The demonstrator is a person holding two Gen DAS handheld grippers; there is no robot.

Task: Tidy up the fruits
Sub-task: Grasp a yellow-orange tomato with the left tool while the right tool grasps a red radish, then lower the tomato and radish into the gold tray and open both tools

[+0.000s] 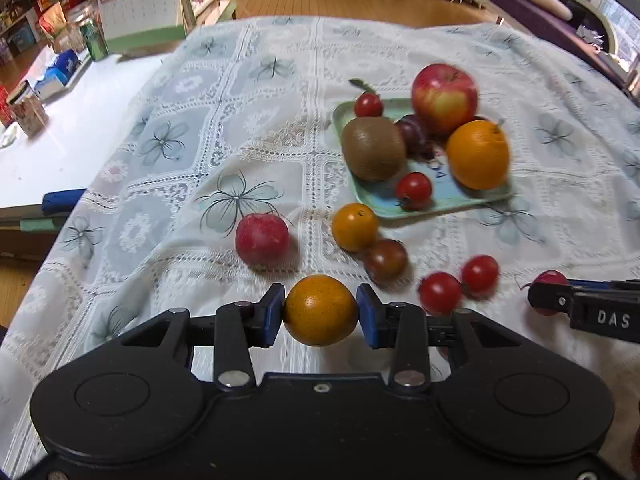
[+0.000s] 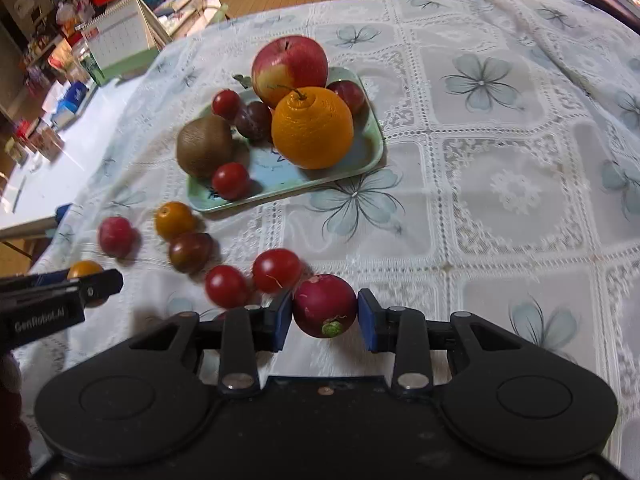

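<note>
My left gripper (image 1: 320, 310) is shut on a small orange tomato (image 1: 321, 309), held near the cloth. My right gripper (image 2: 325, 312) is shut on a dark red radish (image 2: 325, 305); it shows at the right edge of the left wrist view (image 1: 546, 280). A green tray (image 1: 460, 200) (image 2: 370, 148) holds an apple (image 1: 444, 96), a large orange (image 1: 478, 154), a kiwi (image 1: 373, 148), plums and two cherry tomatoes. Loose on the cloth lie a red radish (image 1: 262, 239), an orange tomato (image 1: 354, 227), a brown tomato (image 1: 386, 261) and two red tomatoes (image 1: 440, 293).
A lace floral tablecloth (image 2: 500, 184) covers the table. At the far left a white tabletop (image 1: 60, 136) carries a desk calendar (image 1: 140, 8), a green can, tissue packs and small boxes. Wooden floor and a purple sofa lie beyond.
</note>
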